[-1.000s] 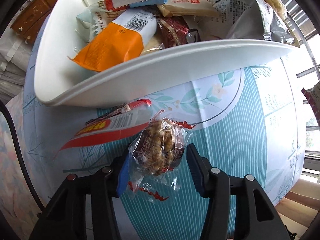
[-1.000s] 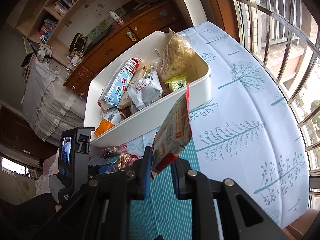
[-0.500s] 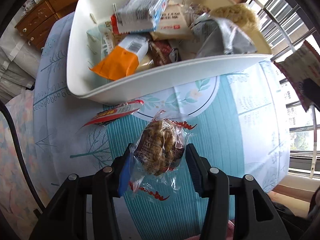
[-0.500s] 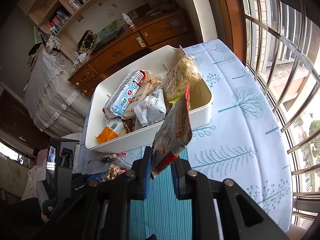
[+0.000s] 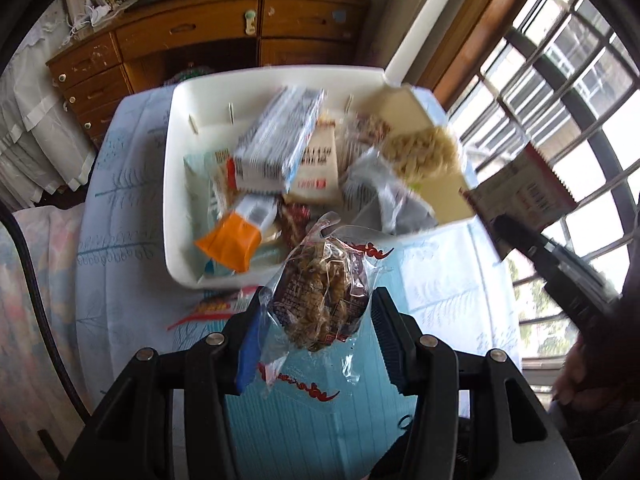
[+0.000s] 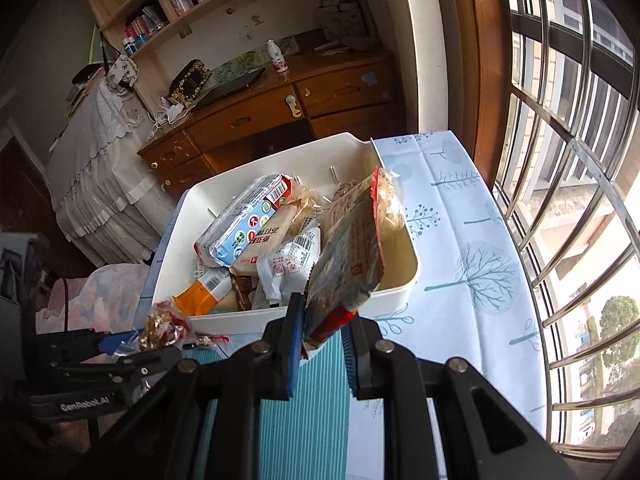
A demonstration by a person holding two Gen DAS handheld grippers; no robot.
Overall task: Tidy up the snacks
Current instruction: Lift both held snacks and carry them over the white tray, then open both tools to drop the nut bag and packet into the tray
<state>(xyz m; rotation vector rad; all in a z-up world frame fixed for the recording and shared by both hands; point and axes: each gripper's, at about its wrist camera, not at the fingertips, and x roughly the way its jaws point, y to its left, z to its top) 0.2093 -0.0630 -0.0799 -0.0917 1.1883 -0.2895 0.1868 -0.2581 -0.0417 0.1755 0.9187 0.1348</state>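
Note:
My left gripper [image 5: 316,328] is shut on a clear bag of brown nut clusters [image 5: 320,304], held above the table just in front of the white bin [image 5: 176,208]. From the right wrist view the same bag [image 6: 162,330] and left gripper [image 6: 132,346] sit low at the left. My right gripper [image 6: 322,338] is shut on a flat grey-and-red snack packet [image 6: 348,264], which stands upright over the bin's near right corner [image 6: 400,288]. That packet [image 5: 520,196] also shows at the right of the left wrist view. The bin holds several snack packs.
A red-and-white packet [image 5: 212,308] lies on the tablecloth against the bin's front wall. The table [image 6: 460,240] carries a pale tree-print cloth. A wooden dresser [image 6: 280,112] stands behind the table, a barred window [image 6: 580,160] to the right, a covered bed [image 6: 92,184] at the left.
The left gripper has risen with the nut bag, so the bin now sits lower and smaller in its view. The right gripper has lifted a little and rolled, tilting its packet.

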